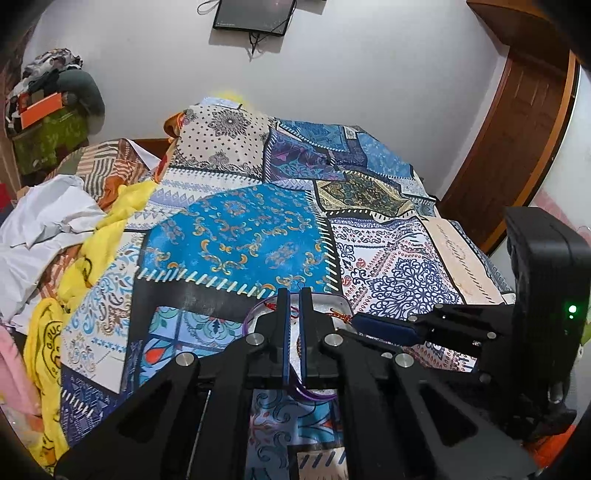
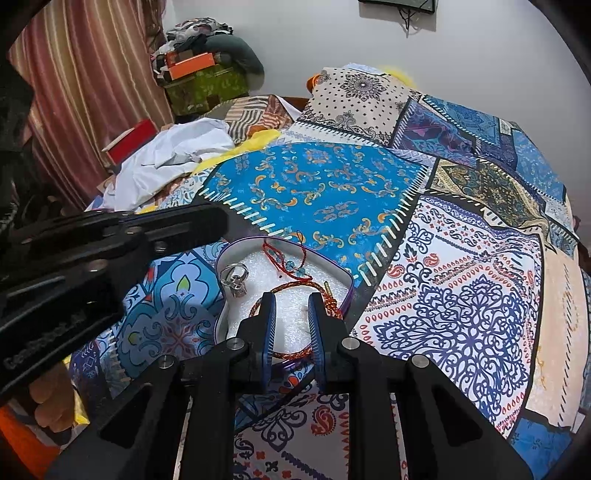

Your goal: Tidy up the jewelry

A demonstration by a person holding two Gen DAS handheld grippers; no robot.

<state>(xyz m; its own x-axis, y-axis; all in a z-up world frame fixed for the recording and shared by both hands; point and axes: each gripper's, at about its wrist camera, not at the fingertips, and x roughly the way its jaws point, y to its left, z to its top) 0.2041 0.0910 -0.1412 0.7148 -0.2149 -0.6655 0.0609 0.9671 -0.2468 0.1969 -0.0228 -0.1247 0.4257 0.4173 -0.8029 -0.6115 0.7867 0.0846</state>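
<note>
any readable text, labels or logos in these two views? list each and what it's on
"G.DUC": partial black print on the crumpled yellow cloth; the rest is hidden in folds.
Embossed lettering on the black left gripper, on its body: too blurred and angled to read.
Thin line of text on the dark wall screen: too small to read.
Nothing else legible.

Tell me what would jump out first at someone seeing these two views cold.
The loud patchwork bedspread fills both views, its bright blue panel at centre. On it, right in front of the right hand-held gripper, sits a purple-rimmed tin lined with white foam, holding a silver ring, a red beaded string and an orange braided cord bracelet. The left hand-held gripper hangs over the same tin.
</note>
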